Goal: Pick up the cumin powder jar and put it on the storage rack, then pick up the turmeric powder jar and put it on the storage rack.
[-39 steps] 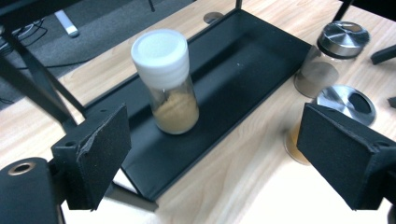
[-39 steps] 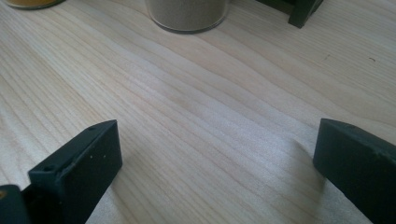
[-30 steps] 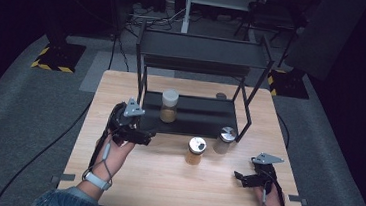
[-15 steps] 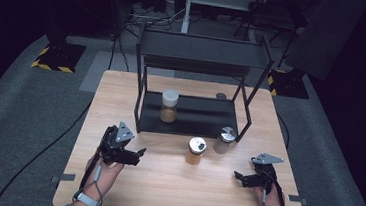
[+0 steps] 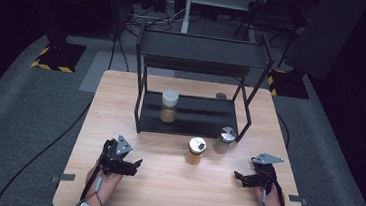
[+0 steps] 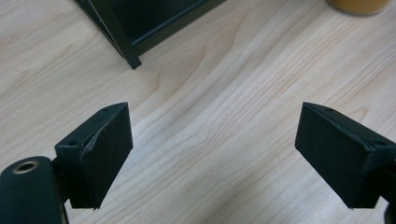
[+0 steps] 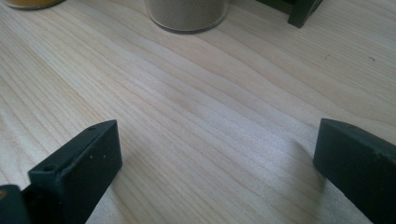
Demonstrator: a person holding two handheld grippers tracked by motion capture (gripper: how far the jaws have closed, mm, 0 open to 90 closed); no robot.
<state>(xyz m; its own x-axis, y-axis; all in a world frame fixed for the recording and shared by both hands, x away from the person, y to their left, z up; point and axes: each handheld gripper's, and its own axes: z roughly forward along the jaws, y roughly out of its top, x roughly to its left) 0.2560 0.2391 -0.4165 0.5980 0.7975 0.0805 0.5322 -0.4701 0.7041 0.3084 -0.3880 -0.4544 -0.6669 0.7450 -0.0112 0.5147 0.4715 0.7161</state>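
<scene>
A wooden table (image 5: 173, 192) is seen from above, with a black two-level rack (image 5: 199, 69) standing on its far half. On the rack's lower shelf, toward the left, a white-capped jar (image 5: 169, 106) of brown contents stands upright. Two more jars are left on the table just in front of the rack's near right corner: a jar of orange powder (image 5: 196, 151) nearer the middle, and a metal-lidded jar (image 5: 225, 140) beside the rack's right front leg, the two close together but apart.

Judged from this layout, one jar is shelved and two are yet to be placed, so the work is taken to be about a third done.

The left gripper (image 5: 134, 165) is held low over the near left of the table, its jaws spread wide with bare wood between them; the rack's left front leg and the foot of the orange jar are seen beyond it. The right gripper (image 5: 239, 178) rests at the near right, jaws likewise wide and empty, facing the two loose jars.
</scene>
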